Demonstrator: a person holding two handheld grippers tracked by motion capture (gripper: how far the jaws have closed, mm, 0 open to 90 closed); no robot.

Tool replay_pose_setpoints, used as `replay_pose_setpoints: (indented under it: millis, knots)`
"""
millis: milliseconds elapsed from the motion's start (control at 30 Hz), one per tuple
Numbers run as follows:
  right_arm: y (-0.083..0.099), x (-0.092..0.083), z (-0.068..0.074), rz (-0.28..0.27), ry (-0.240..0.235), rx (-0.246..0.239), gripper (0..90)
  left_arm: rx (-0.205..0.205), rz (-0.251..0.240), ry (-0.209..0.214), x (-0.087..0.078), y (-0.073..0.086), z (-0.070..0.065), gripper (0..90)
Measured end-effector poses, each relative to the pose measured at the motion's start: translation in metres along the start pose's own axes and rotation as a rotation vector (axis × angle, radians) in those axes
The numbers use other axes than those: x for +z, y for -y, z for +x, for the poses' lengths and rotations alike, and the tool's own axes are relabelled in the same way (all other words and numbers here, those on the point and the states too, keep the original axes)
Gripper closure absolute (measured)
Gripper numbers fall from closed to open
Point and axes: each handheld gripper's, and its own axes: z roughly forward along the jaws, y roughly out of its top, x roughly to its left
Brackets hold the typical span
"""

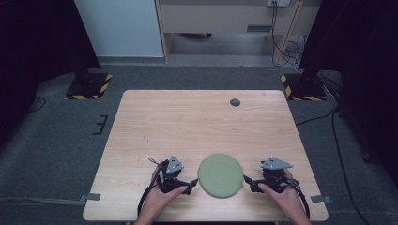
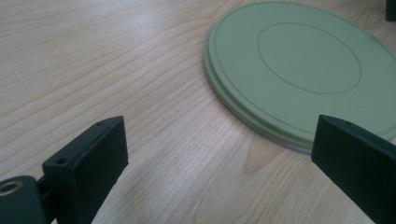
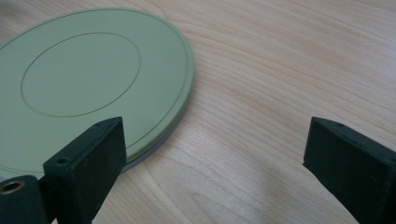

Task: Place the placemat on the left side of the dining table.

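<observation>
While the green plate (image 1: 220,175) lies near the front edge of the table (image 1: 187,122), both tongs stand wide. The left tongs (image 1: 191,185) and right tongs (image 1: 248,183) flank it, holding nothing.

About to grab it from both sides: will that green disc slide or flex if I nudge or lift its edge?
The green disc lies flat on the smooth table, so a nudge would probably slide it, not roll it. Its thin, even rim looks rigid, likely stiff. That low edge gives the open left gripper and right gripper little to grip.
</observation>
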Motion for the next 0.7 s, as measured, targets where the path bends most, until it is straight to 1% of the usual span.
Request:
replay_pose_setpoints:
  millis: [67, 167, 367, 467, 533, 567, 700]
  knots:
    - [0.000, 0.001, 0.003, 0.004, -0.007, -0.004, 6.1, 0.004, 0.010, 0.012, 0.003, 0.000, -0.003, 3.1]
    - [-0.001, 0.000, 0.005, 0.007, -0.011, -0.009, 6.1, 0.014, 0.011, 0.010, 0.004, -0.002, -0.006, 3.1]
    - [0.000, 0.000, 0.008, 0.008, -0.014, -0.015, 6.0, 0.015, 0.016, 0.019, 0.006, -0.001, -0.006, 3.2]
    - [0.000, 0.003, 0.009, 0.016, -0.017, -0.026, 6.1, 0.019, 0.015, 0.021, 0.006, -0.002, -0.007, 3.3]
    - [0.000, 0.003, 0.010, 0.018, -0.016, -0.022, 6.2, 0.020, 0.011, 0.024, 0.007, -0.003, -0.008, 3.3]
    - [0.000, 0.004, 0.010, 0.021, -0.017, -0.031, 6.2, 0.022, 0.012, 0.023, 0.008, -0.003, -0.008, 3.3]
    - [0.002, 0.005, 0.013, 0.032, -0.014, -0.035, 6.3, 0.027, 0.024, 0.027, 0.013, -0.004, -0.010, 3.3]
